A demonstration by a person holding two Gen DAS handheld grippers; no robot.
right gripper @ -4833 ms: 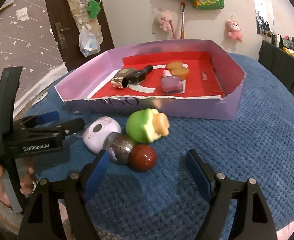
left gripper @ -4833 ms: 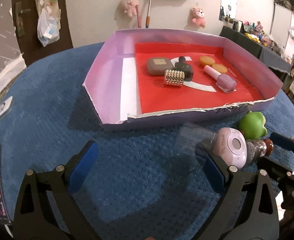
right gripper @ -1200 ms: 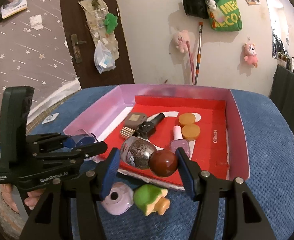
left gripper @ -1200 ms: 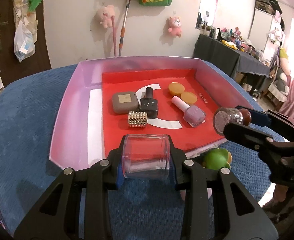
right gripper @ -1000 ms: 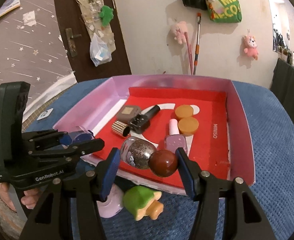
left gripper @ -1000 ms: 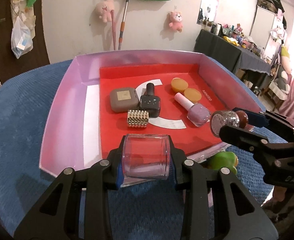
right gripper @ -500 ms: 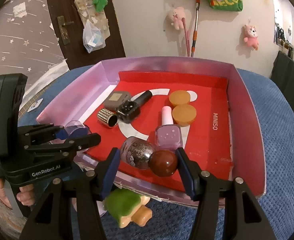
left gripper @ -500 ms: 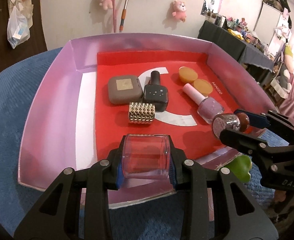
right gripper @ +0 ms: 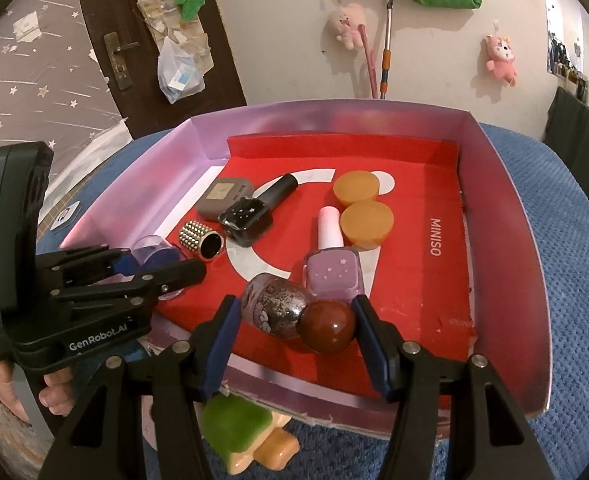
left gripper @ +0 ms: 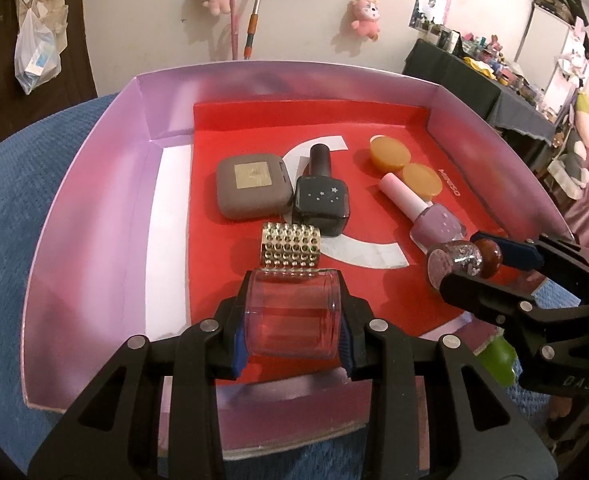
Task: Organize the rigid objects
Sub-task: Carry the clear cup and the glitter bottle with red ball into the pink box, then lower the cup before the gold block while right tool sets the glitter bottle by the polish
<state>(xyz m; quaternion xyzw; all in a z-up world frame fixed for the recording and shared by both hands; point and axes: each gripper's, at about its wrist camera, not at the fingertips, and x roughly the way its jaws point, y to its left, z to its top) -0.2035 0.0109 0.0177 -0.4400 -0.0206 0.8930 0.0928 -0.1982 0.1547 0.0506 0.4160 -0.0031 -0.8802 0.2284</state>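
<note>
While clamped sideways, the glittery bottle (right gripper: 276,308) looks maroon-capped.

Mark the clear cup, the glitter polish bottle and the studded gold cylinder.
clear cup (left gripper: 292,316), left wrist view, on its transparent side wall
glitter polish bottle (right gripper: 280,308), right wrist view, on its glittery body
studded gold cylinder (left gripper: 291,249), left wrist view, on its studded side

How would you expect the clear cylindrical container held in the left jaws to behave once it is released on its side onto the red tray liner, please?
The clear container is a smooth cylinder held sideways in the left gripper, so it would probably roll on the flat red liner. It looks empty and thin-walled, so likely light and easily nudged. The studded gold cylinder just beyond might stop it.
</note>
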